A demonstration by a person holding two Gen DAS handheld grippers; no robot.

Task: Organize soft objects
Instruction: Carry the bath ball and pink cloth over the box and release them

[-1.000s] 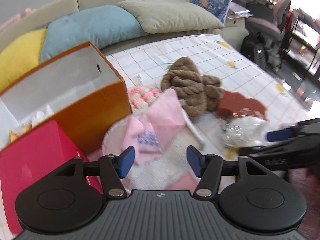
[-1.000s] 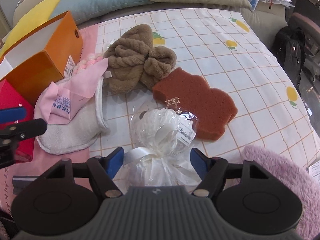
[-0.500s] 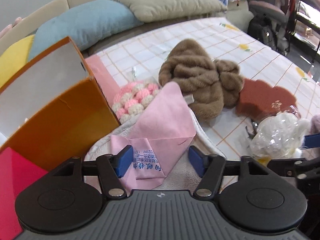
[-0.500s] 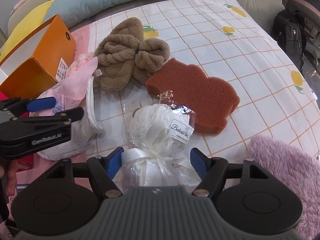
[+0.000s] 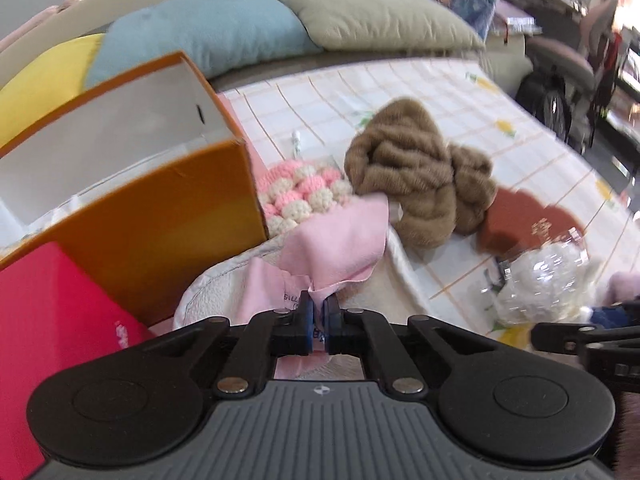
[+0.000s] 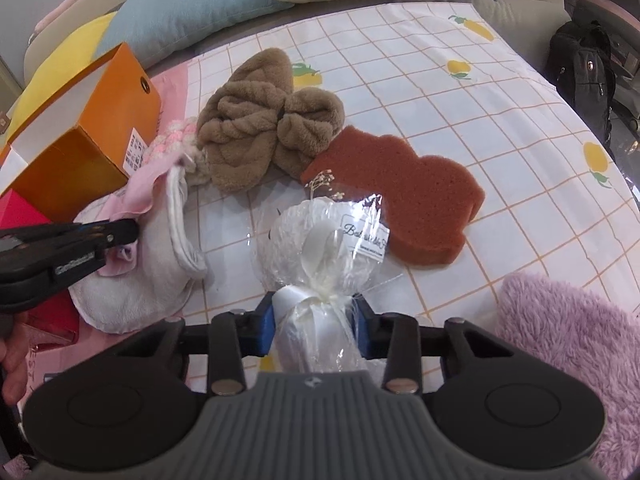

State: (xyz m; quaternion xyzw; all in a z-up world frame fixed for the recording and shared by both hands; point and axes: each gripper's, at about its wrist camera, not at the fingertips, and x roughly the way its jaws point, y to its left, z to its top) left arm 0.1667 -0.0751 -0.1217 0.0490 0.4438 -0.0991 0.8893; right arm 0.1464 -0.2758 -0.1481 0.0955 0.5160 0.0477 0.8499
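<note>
Two grasps at their closing stage, both on the bed with its checked sheet.

Left gripper: its fingers have just been closing and now stand together, pinching a fold of the pink cloth. The cloth lies straight ahead of the fingers, spreading toward 12 to 1 o'clock over a white padded mat. The open orange box, a likely receptacle, sits at 10 o'clock of this gripper, close behind the cloth, with a red box beside it at 9 o'clock. The left gripper is by far the nearer to both boxes. It points steeply down at the mat.

Right gripper: its fingers have just been closing and press on the tied neck of the cellophane-wrapped white bundle. The bundle's long axis runs away from the fingers toward 12 o'clock, its round body and label beyond the ribbon knot. This gripper also tilts steeply downward.

Surroundings in the right wrist view: rust-brown sponge at 1 o'clock, touching the wrapper; brown plush towel at 11 o'clock; pink-and-cream crocheted piece beside the orange box; lilac fluffy item at 3 o'clock.

Judgement: the coming move for each hand is a lift, then a carry toward 10 o'clock and the boxes.
</note>
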